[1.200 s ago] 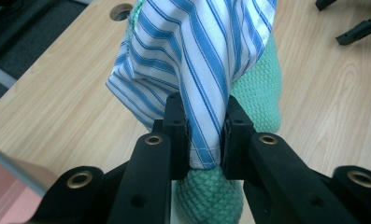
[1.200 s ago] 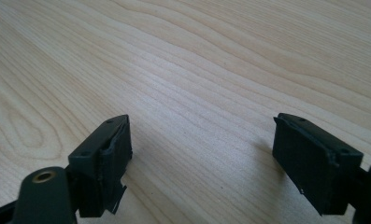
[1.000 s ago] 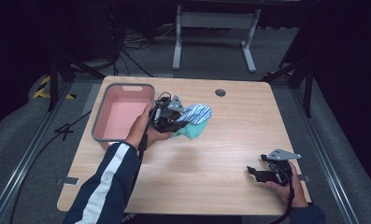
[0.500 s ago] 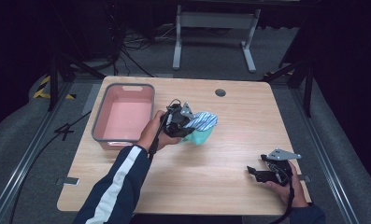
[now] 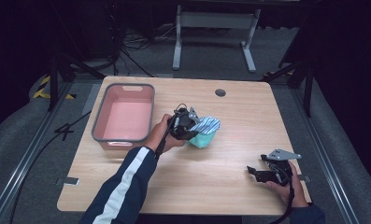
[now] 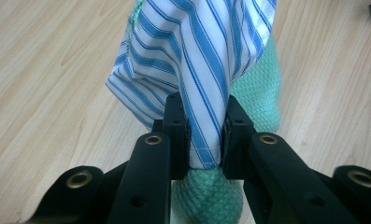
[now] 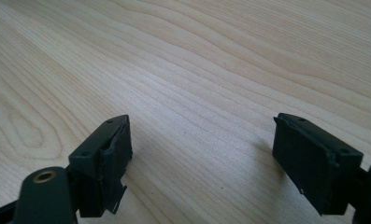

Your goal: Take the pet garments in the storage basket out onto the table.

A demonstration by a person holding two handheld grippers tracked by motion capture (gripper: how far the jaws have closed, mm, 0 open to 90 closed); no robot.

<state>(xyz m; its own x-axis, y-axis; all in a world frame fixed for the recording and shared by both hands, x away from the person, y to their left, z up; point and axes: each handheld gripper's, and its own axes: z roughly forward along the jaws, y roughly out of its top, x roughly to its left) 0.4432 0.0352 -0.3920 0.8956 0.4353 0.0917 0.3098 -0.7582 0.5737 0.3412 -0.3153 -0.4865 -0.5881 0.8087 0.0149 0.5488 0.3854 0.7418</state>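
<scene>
Overhead, your left tool (image 5: pixel 189 125) sits mid-table just right of the pink bin (image 5: pixel 124 116), pinching a striped cloth (image 5: pixel 207 124) with a green cloth (image 5: pixel 202 139) under it; the bundle lies to the tool's right, resting on the table (image 5: pixel 220 177); your right tool (image 5: pixel 262 171) rests near the table's front right corner, well apart from both cloths. From the left tool's own camera, the pads press together on the striped cloth (image 6: pixel 206 60), whose long axis runs straight away from the tool (image 6: pixel 204 135); the green cloth (image 6: pixel 258 93) touches it behind and below. From the right tool's camera, its black jaws stand spread over bare wood, nothing between them.
</scene>
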